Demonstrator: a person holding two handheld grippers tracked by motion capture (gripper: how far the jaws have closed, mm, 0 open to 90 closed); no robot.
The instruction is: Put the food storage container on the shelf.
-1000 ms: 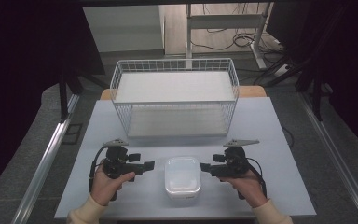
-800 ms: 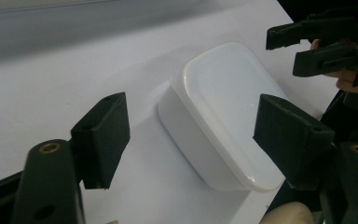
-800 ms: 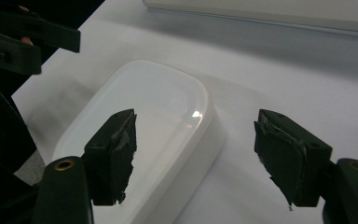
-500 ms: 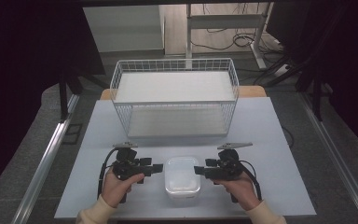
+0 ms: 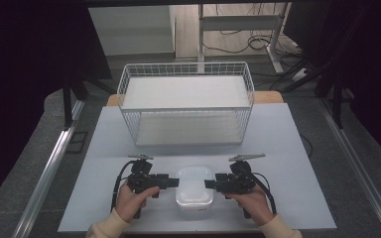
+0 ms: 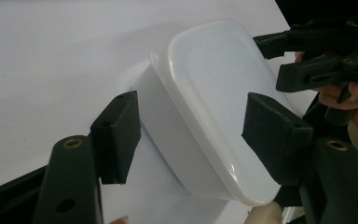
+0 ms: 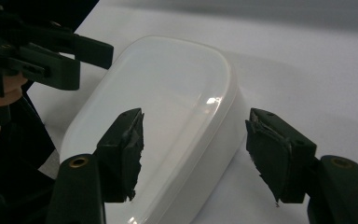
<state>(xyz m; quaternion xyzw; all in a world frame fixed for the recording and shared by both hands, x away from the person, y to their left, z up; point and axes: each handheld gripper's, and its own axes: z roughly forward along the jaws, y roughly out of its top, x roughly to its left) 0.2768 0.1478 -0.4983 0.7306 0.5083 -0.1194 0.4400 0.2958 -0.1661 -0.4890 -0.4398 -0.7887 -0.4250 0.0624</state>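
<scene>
A white lidded plastic container (image 5: 194, 187) lies near the front edge of the pale table (image 5: 287, 144). My left gripper (image 5: 172, 182) reaches in from the container's left side and my right gripper (image 5: 210, 184) from its right side, each held by a hand. In the left gripper view the left gripper (image 6: 196, 135) straddles one end of the container (image 6: 205, 93); its jaws have just been closing, and a gap still shows at the pads. In the right gripper view the right gripper (image 7: 196, 149) straddles the other end of the container (image 7: 168, 93), also just closing, with its right pad (image 7: 277, 154) clear of the wall.
A white wire basket (image 5: 186, 101) with a white floor stands at the back middle of the table. Bare tabletop lies to either side of the hands. Dark floor, metal rails and table legs with cables surround the table.
Both grippers have moved inward to the container's two ends, the left one also sinking toward the table. Both pairs of jaws stand narrower than before.
</scene>
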